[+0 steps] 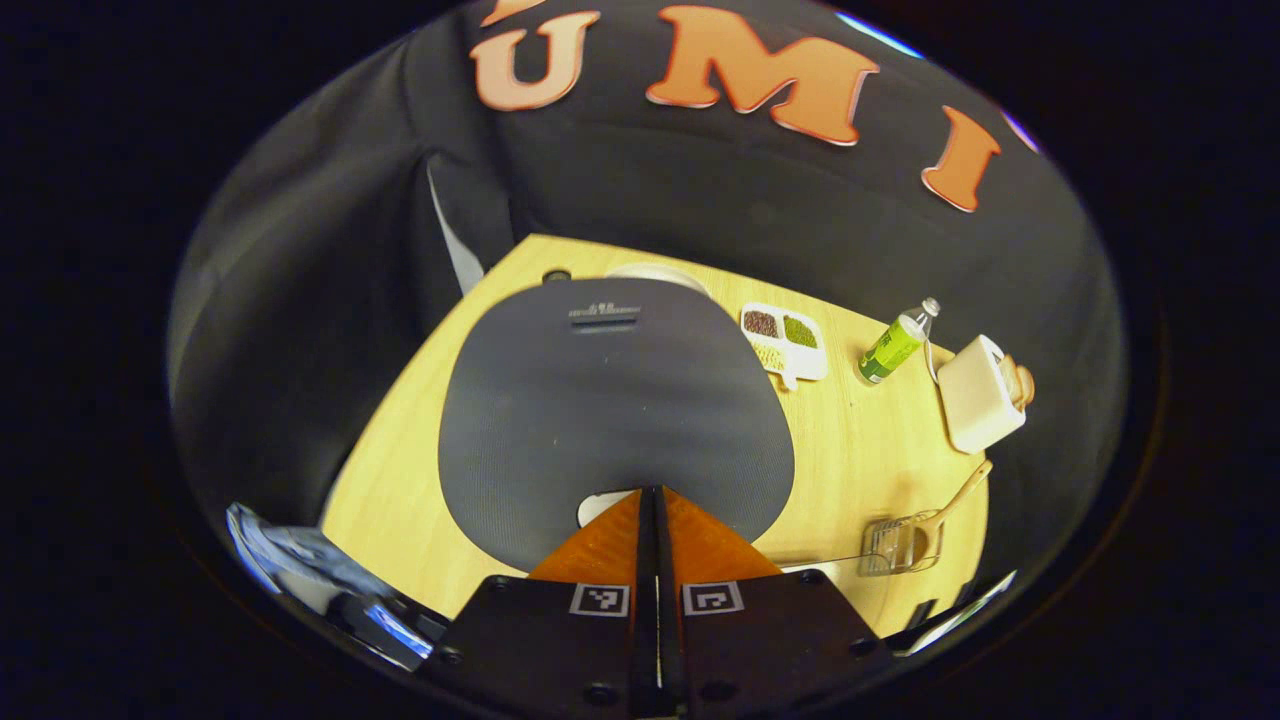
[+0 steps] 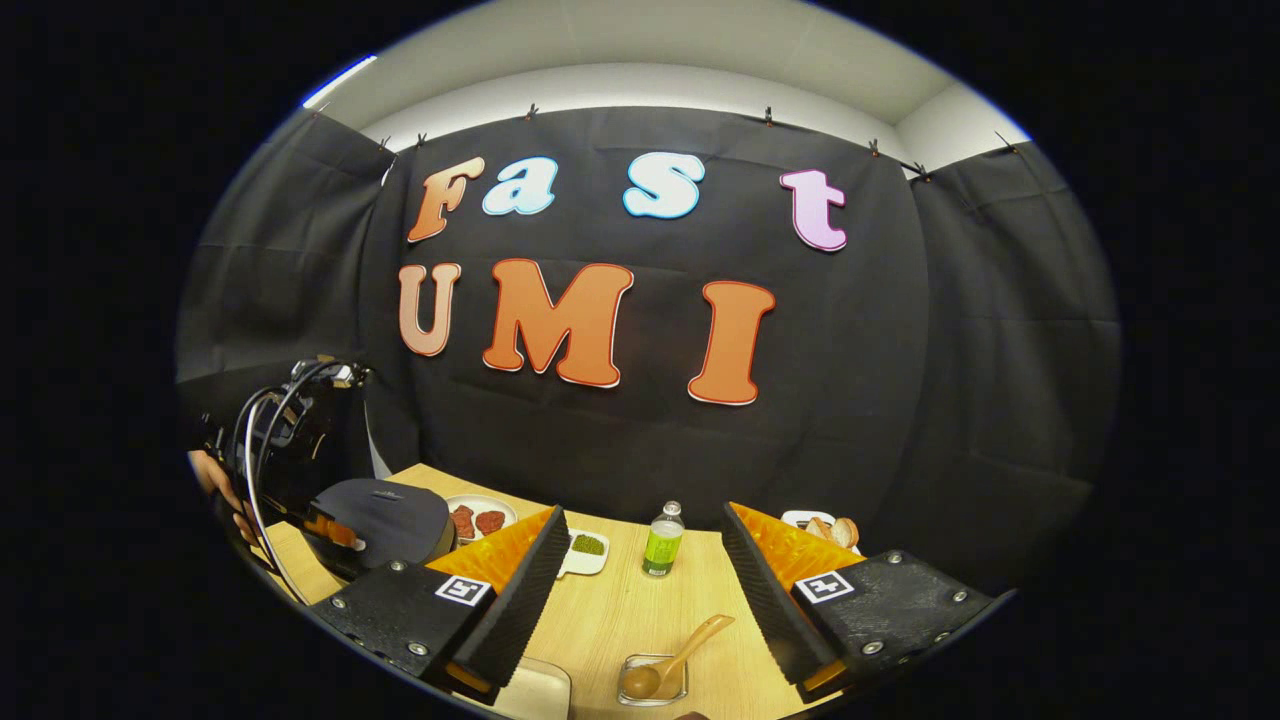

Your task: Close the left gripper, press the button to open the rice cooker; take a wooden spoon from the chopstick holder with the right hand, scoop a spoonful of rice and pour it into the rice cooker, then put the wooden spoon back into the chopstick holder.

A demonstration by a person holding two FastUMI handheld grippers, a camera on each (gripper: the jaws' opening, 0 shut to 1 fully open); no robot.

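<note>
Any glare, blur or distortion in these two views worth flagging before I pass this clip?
Left gripper view: sharp, evenly lit; fisheye bends the table edge, and the rice cooker lid looms large above the shut left gripper. Right gripper view: the wall bulges, a bright ceiling strip glares upper left, and the open right gripper stays crisp.

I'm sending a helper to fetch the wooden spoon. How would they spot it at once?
On the light wooden table, look right of the dark rice cooker, at the near edge. The wooden spoon leans in a small clear container, handle angled up. The white holder and green-labelled bottle stand farther back.
</note>
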